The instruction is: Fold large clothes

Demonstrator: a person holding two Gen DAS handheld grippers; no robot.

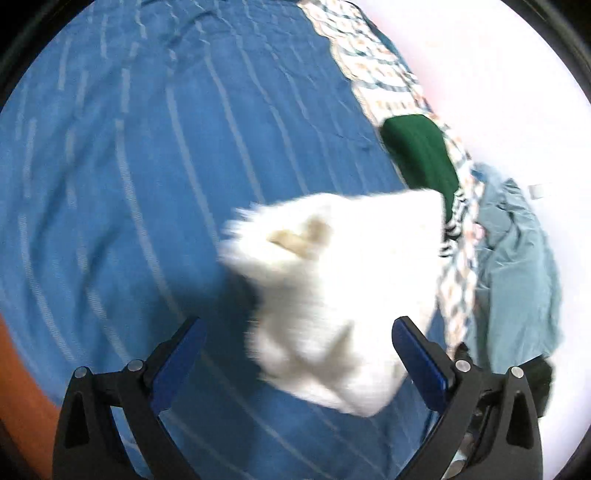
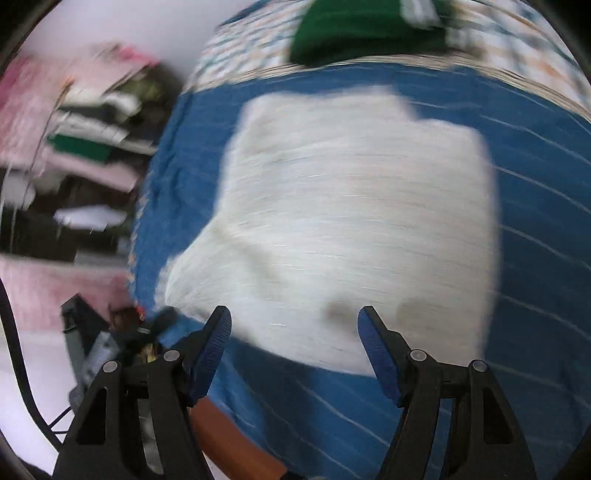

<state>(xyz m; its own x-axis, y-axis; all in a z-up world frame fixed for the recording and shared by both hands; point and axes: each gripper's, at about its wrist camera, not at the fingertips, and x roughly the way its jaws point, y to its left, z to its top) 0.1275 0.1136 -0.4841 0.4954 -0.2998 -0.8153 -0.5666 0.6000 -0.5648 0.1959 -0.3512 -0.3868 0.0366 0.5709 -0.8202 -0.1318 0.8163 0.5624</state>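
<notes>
A white knitted garment point(image 1: 332, 291) lies folded in a compact bundle on the blue striped bedsheet point(image 1: 129, 184). In the right wrist view the garment point(image 2: 351, 221) fills the middle, blurred by motion. My left gripper point(image 1: 299, 328) is open and empty, hovering just above the garment's near edge. My right gripper point(image 2: 295, 317) is open and empty above the garment's near edge. A folded dark green garment point(image 1: 421, 155) lies beyond the white one; it also shows at the top of the right wrist view point(image 2: 362, 29).
A patterned quilt point(image 1: 373, 74) runs along the bed's far side with a light blue cloth point(image 1: 517, 266) on it. Shelves with stacked clothes point(image 2: 92, 129) stand off the bed's left. The orange-brown bed frame point(image 2: 229, 443) shows at the near edge.
</notes>
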